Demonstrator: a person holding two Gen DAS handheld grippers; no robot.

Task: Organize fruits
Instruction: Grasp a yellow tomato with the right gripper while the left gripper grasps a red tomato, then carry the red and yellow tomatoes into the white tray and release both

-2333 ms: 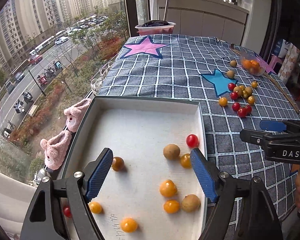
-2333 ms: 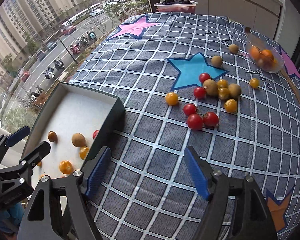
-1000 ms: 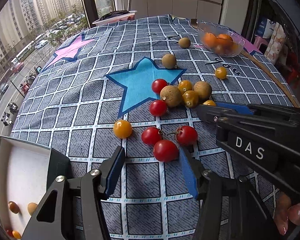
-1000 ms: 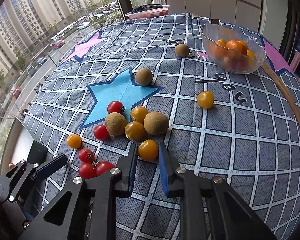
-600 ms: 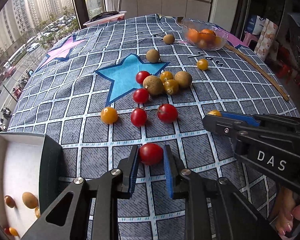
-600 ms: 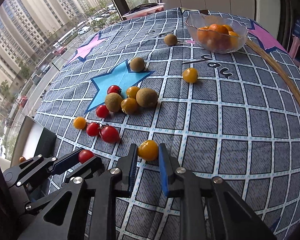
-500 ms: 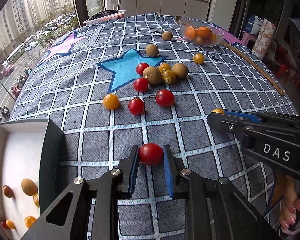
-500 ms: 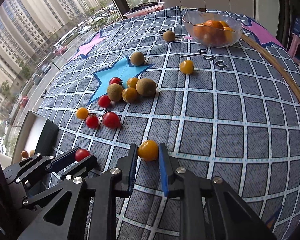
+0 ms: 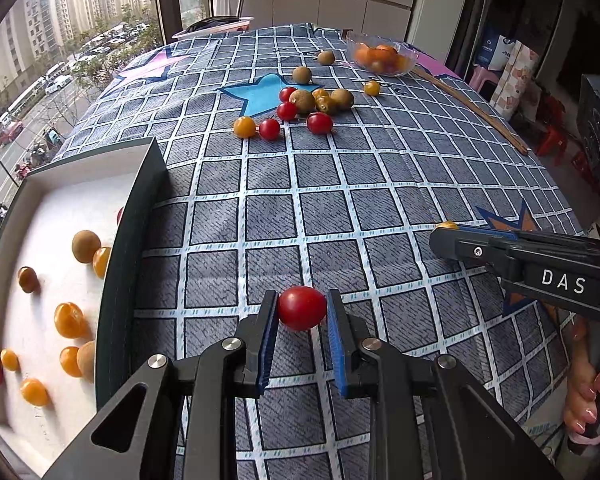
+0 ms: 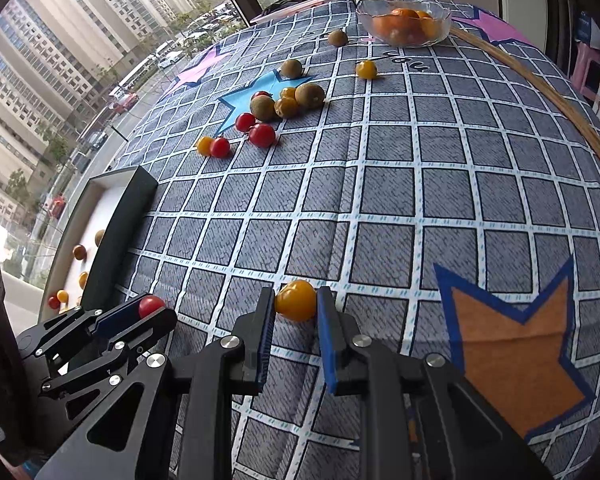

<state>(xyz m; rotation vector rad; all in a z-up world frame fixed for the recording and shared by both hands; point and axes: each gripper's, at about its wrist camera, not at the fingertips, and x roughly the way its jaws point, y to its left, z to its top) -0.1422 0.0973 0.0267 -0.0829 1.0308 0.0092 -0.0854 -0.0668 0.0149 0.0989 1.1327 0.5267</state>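
My left gripper point(image 9: 301, 314) is shut on a red cherry tomato point(image 9: 301, 307), held above the checked cloth just right of the dark-walled box point(image 9: 134, 216). The box holds several yellow, red and brown fruits point(image 9: 69, 319). My right gripper point(image 10: 296, 306) is shut on a yellow cherry tomato point(image 10: 296, 299), to the right of the left gripper point(image 10: 140, 314). A cluster of loose red, yellow and brown fruits point(image 9: 302, 108) lies on the cloth by the blue star, also in the right wrist view point(image 10: 266, 110).
A glass bowl of oranges point(image 9: 381, 56) stands at the far end. A thin wooden stick point(image 10: 540, 92) lies along the right side. A pink-lidded container point(image 9: 212, 26) sits at the far edge by the window. The box is at the table's left edge.
Both grippers closed on their tomatoes, lifted them from the cluster and drew back toward the near end; the box has come back into view at the left.
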